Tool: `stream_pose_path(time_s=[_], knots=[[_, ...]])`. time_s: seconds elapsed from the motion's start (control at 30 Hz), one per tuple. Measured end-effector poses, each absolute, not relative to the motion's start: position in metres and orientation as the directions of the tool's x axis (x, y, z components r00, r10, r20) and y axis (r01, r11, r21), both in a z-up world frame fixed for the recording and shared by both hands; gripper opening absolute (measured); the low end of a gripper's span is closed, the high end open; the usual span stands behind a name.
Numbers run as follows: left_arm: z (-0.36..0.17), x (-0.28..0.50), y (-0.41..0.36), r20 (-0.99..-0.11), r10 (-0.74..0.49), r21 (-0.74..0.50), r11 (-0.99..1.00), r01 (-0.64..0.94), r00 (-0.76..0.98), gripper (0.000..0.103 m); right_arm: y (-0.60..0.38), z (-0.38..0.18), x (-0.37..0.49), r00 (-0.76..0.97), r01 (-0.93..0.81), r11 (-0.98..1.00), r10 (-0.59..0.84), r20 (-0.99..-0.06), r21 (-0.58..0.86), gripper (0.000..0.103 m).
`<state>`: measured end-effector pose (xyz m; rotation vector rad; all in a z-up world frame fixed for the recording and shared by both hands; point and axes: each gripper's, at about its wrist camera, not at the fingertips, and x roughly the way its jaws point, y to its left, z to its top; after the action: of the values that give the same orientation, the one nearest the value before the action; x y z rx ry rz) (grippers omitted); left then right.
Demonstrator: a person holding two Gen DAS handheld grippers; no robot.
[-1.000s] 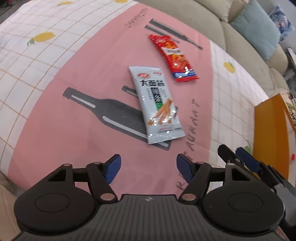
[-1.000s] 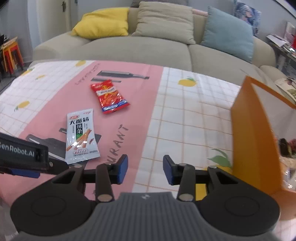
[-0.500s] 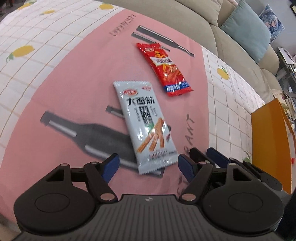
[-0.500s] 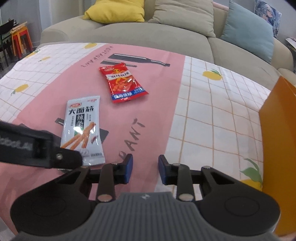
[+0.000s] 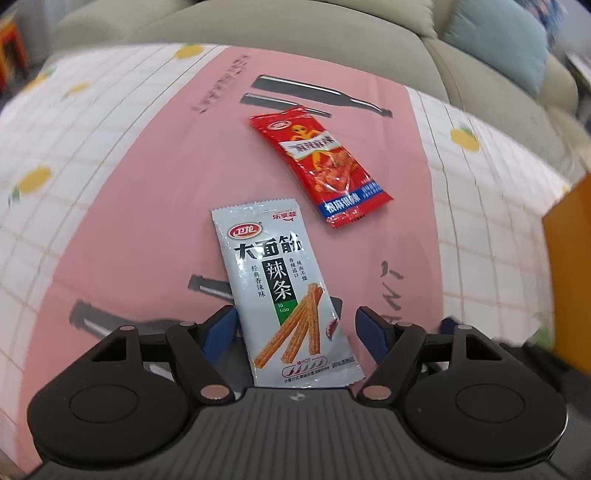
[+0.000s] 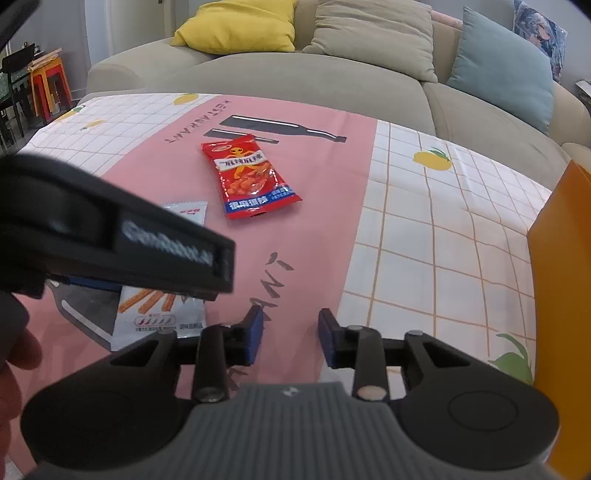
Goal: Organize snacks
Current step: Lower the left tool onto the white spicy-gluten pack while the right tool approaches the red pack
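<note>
Pink-and-check cloth (image 6: pixel 424 236) over counter, beige sofa (image 6: pixel 332 85) behind. Grey snack pack (image 5: pixel 284 299) now between parted, just-closing left claw (image 5: pixel 295 328) pads, untouched; earlier farther ahead. Right claw (image 6: pixel 290 336) empty, just widened.

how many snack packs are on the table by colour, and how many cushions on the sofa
White and grey snack packet: 1
Red snack packet: 1
Yellow cushion: 1
Beige cushion: 1
Teal cushion: 1
Patterned cushion: 1
Total: 2 snack packets, 4 cushions, 6 things
</note>
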<state>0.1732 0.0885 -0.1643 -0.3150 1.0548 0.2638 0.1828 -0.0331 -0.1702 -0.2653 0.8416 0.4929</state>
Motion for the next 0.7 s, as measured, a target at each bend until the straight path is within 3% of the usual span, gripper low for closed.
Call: stream_pose_path(time_s=[0.17, 0.53, 0.63, 0.7], knots=[[-0.166, 0.170, 0.089, -0.868, 0.090, -0.072, 0.950, -0.304, 0.488, 0.068, -0.035, -0.170, 0.185, 0.570, -0.521, 0.852, 0.296, -0.766, -0.059, 0.036], [-0.165, 0.182, 0.135, -0.876, 0.061, -0.064, 0.969, -0.240, 0.479, 0.065, -0.020, -0.162, 0.208, 0.592, -0.554, 0.825, 0.295, -0.750, -0.113, 0.037], [-0.164, 0.186, 0.147, -0.878, 0.046, -0.068, 0.973, -0.220, 0.476, 0.065, -0.008, -0.159, 0.220, 0.590, -0.591, 0.796, 0.318, -0.742, -0.129, 0.045], [-0.164, 0.188, 0.152, -0.881, 0.032, -0.071, 0.978, -0.199, 0.473, 0.065, 0.002, -0.158, 0.228, 0.597, -0.612, 0.776, 0.329, -0.732, -0.151, 0.056]])
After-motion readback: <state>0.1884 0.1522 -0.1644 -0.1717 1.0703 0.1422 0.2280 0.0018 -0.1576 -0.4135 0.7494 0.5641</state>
